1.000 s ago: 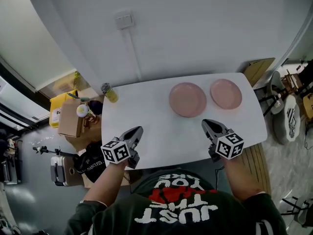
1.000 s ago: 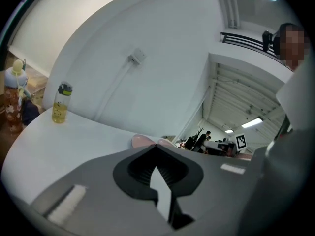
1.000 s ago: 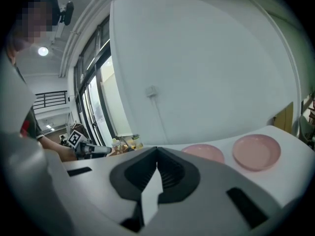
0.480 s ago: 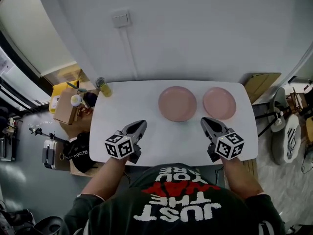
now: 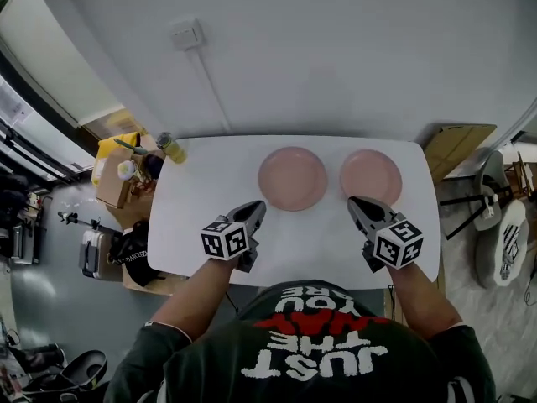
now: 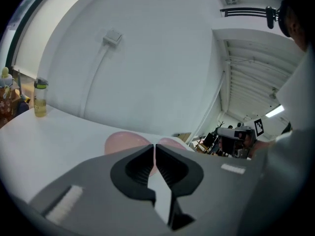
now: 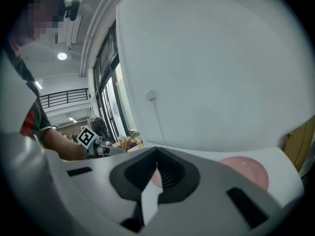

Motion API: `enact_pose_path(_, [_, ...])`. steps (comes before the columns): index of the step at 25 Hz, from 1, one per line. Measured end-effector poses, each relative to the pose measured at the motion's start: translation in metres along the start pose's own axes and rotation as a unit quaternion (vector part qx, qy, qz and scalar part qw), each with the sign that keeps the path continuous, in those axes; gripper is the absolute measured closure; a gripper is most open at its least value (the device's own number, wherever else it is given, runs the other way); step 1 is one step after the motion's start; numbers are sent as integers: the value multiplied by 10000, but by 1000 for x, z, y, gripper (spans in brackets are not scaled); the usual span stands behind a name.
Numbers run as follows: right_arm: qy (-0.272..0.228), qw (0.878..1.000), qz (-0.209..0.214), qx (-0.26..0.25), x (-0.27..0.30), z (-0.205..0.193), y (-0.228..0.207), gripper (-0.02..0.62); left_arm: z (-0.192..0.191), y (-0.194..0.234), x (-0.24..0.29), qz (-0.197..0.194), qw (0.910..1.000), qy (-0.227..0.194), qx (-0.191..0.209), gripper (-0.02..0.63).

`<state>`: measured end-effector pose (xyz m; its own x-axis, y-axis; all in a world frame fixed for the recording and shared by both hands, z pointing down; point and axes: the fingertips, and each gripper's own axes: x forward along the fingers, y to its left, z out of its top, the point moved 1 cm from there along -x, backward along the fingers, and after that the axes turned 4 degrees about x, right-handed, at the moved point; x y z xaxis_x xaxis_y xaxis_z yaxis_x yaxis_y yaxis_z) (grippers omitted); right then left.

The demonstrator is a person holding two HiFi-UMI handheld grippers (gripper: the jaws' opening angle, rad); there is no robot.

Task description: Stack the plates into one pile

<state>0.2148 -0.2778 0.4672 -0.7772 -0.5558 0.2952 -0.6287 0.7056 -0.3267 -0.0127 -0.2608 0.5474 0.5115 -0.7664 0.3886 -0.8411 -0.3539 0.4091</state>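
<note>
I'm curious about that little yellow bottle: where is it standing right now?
In the head view, the yellow bottle stands at the far left corner of the white table, well to the left of the left pink plate.

Left gripper view: the left gripper's [image 6: 155, 145] own body hides the near parts of the left plate [image 6: 123, 140] and right plate [image 6: 171, 142]. Right gripper view: the right gripper [image 7: 156, 151] covers the left plate except a sliver. Head view: floor clutter [image 5: 117, 193] too small to identify.
</note>
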Motion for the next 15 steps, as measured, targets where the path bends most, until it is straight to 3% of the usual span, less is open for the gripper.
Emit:
enact_pose_path(4, [49, 9995, -277, 173, 8, -11, 1, 598, -29, 63, 37, 247, 9946, 875, -504, 561])
enact_pose_path(8, [360, 9981, -418, 270, 13, -30, -3, 598, -59, 114, 81, 535, 9742, 1779, -1282, 469])
enact_pose_path(12, [449, 9969, -528, 374, 18, -37, -16, 598, -79, 148, 117, 872, 9522, 2134, -2006, 440])
enact_pose_path(15, [515, 9961, -542, 471, 23, -45, -21, 598, -84, 158, 133, 1037, 9441, 2370, -2042, 440])
